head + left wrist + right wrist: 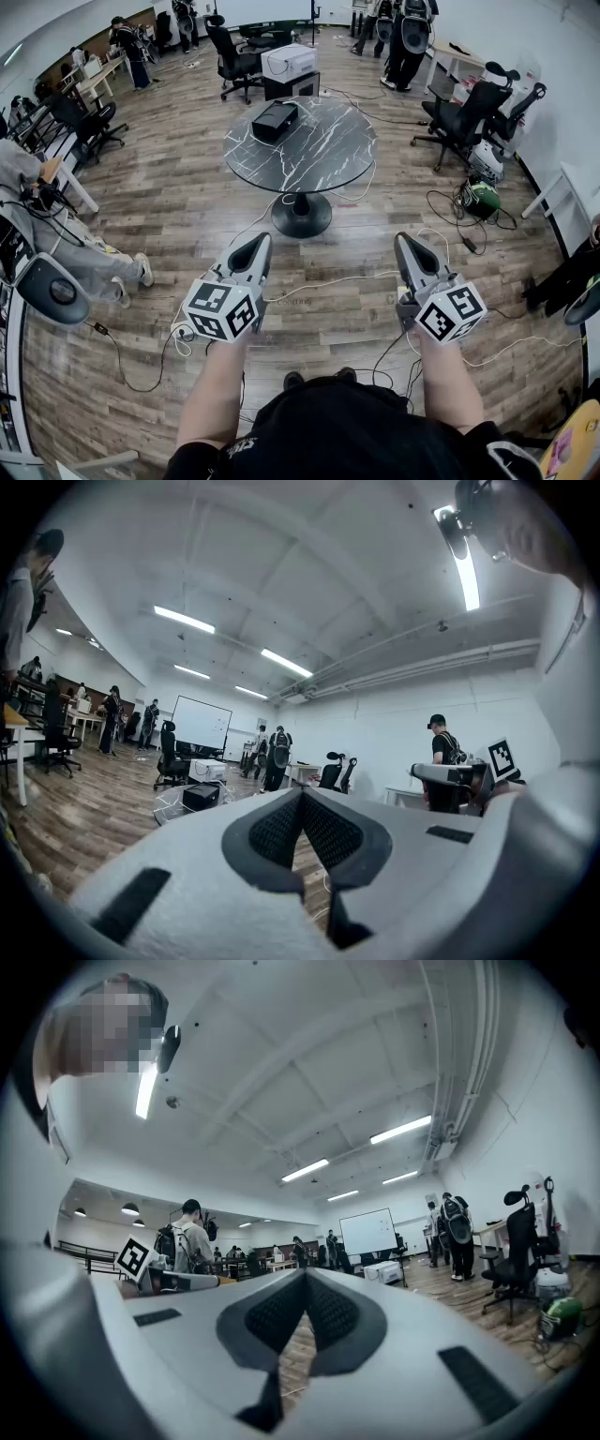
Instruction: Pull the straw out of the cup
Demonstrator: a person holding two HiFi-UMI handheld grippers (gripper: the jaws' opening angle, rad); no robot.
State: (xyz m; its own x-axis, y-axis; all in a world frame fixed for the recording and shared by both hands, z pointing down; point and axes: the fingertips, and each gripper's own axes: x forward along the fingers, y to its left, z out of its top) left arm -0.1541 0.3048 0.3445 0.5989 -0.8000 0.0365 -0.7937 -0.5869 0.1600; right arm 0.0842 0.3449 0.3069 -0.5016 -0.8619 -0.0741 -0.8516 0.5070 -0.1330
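The person stands on the wooden floor (169, 197) with both forearms out, a claw in each hand held level and well apart from each other. The left gripper (260, 240) has its jaws pressed together with nothing between them, and its own view shows the dark pads meeting at the tip. The right gripper (402, 239) is likewise closed and empty.

Ahead of them is a round marble-topped table (328, 155) on a black pedestal base (301, 216). A black box (275, 121) lies near the table's far-left edge. I cannot pick out the cup or the straw on it, or anywhere else in any view.

Pale cables (323, 279) trail over the floor between the grippers and the pedestal. More cable loops by a green-and-black object (481, 195) at the right. Behind the table a white printer (288, 62) sits on a dark cabinet, with a black office chair (232, 58) beside it and another chair (459, 114) off to the right. A seated person (66, 248) stretches their legs out at the left, and others stand at the room's far end (405, 37).
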